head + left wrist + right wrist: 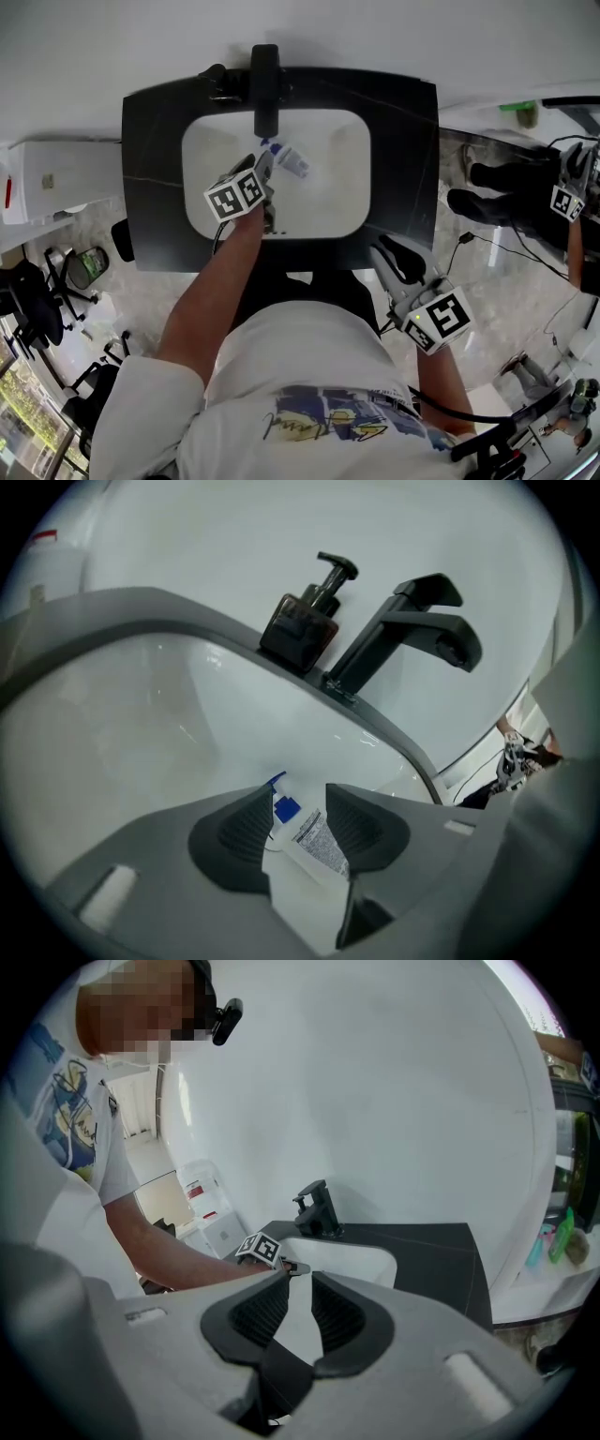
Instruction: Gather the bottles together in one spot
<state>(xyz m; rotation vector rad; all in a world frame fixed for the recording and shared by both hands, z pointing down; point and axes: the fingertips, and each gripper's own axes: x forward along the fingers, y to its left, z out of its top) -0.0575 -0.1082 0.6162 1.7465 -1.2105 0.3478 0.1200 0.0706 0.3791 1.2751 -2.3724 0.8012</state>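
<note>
**Currently gripping a small bottle in the sink**

Seen from above, a person is leaning over a black table (412,141) with a white sink basin (342,202) set into it. The left gripper (266,174) is reaching down into the basin, its pads pressing on both sides of a small white bottle (314,841). The bottle's blue cap is pointing away from the gripper. The bottle is sitting inside the basin, near the black faucet (403,635). A dark soap dispenser (302,622) is standing just beside the faucet on the table's rim. The right gripper (298,1283) is hovering off the table's front right edge, its jaws slightly spread and holding nothing.
</note>
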